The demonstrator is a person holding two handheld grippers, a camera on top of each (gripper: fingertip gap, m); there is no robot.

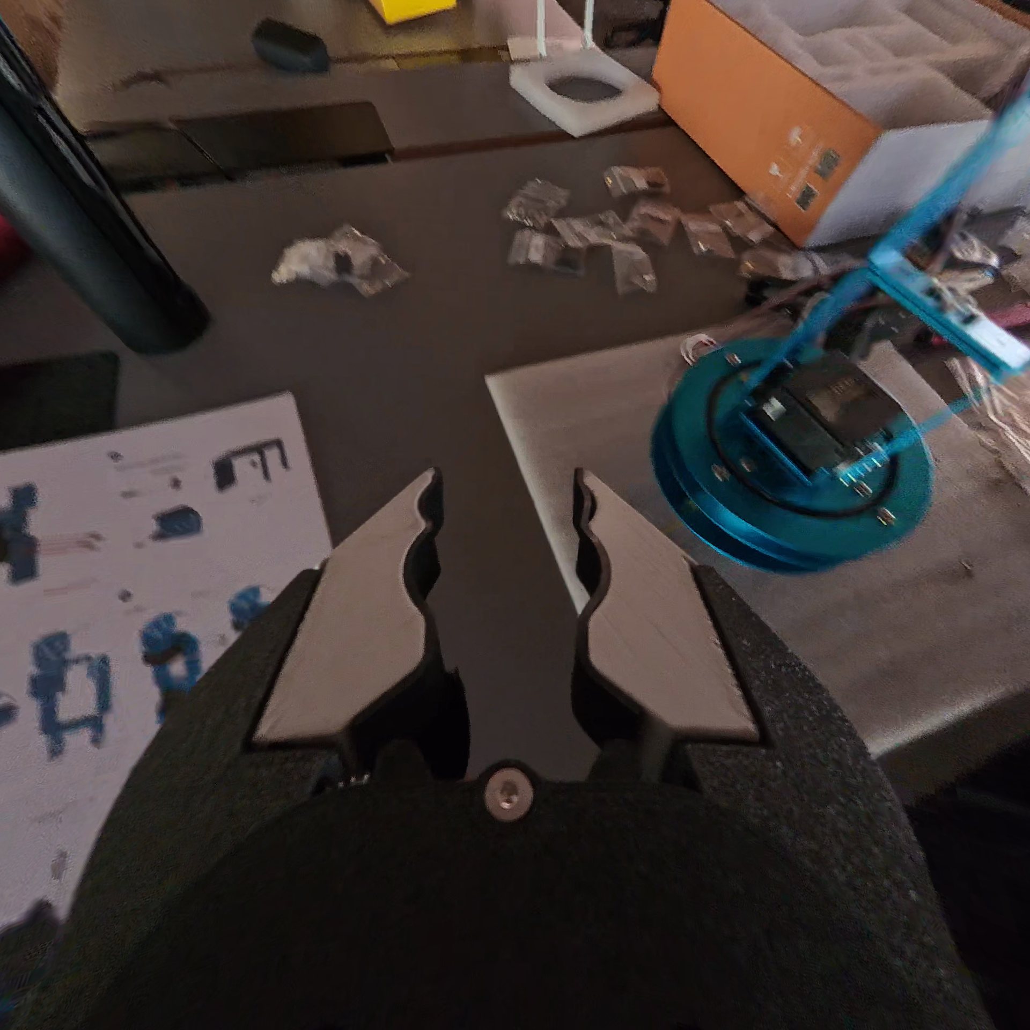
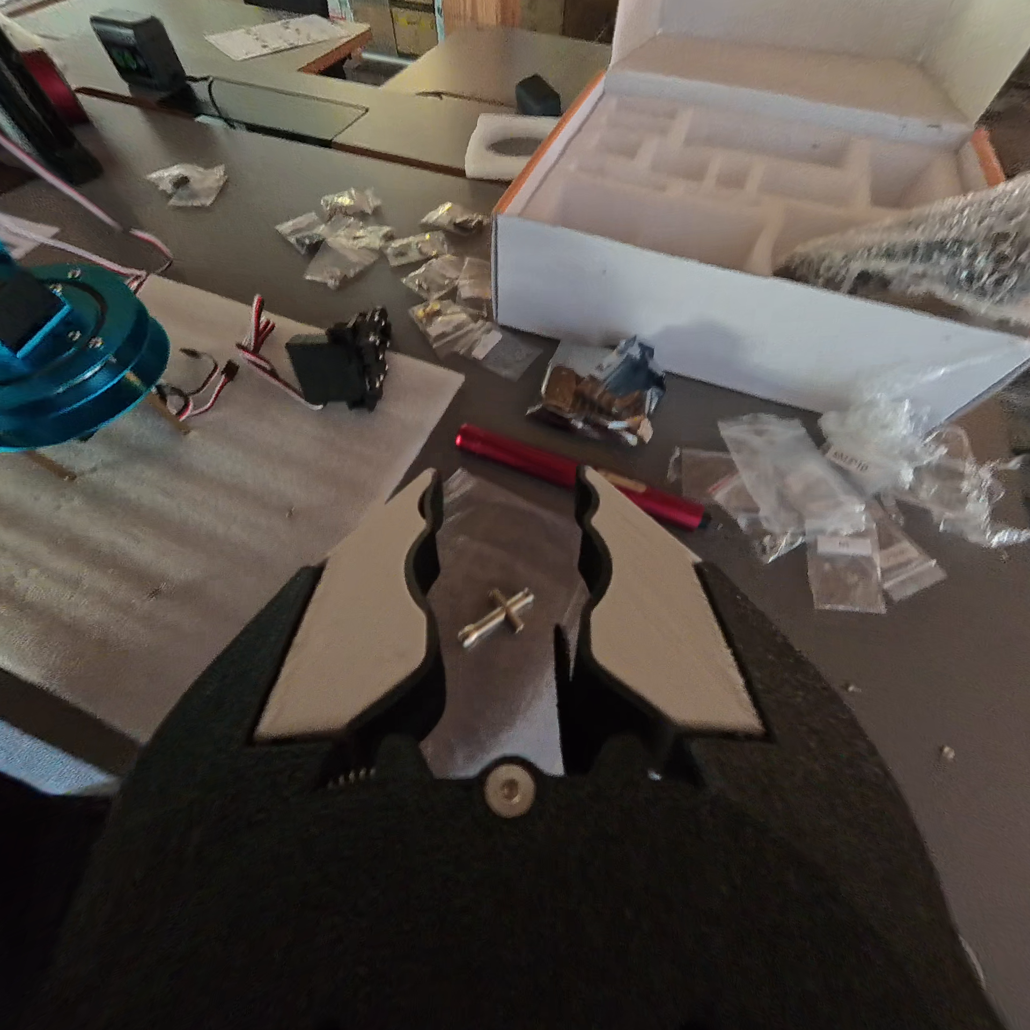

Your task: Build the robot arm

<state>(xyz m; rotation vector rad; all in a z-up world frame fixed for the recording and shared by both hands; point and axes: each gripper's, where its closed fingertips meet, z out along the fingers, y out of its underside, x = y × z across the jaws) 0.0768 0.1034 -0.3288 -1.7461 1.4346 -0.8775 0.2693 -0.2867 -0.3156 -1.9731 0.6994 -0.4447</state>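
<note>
The left gripper (image 1: 507, 485) is seen with its jaws spread apart and nothing held between them, poised above a bare stretch of the dark surface (image 1: 390, 345). A printed sheet (image 1: 139, 546) with blue drawings is laid to its left, and a pale foam sheet (image 1: 752, 641) to its right. On that foam sheet a blue round base (image 1: 741, 524) carrying a black block and blue arms is set, near the right finger but not touching it. Farther off, small clear bags (image 1: 591, 228) are scattered, and an orange and white box (image 1: 808, 139) is placed beyond them.

The right gripper (image 2: 507, 485) is likewise held wide, with nothing clamped. A small metal cross-shaped tool (image 2: 495, 618) on a clear plastic bag (image 2: 501, 535) is seen between the two fingers; whether it is touched cannot be told. A red tube (image 2: 518, 454) is laid just beyond the fingertips, partly hidden by the right one. A black motor block (image 2: 340, 362) with red and white wires rests on the foam sheet (image 2: 139, 529) to the left, beside the blue base (image 2: 83, 356). An open white box (image 2: 752, 223) is set behind, with more clear bags (image 2: 808, 501) spread at the right.
</note>
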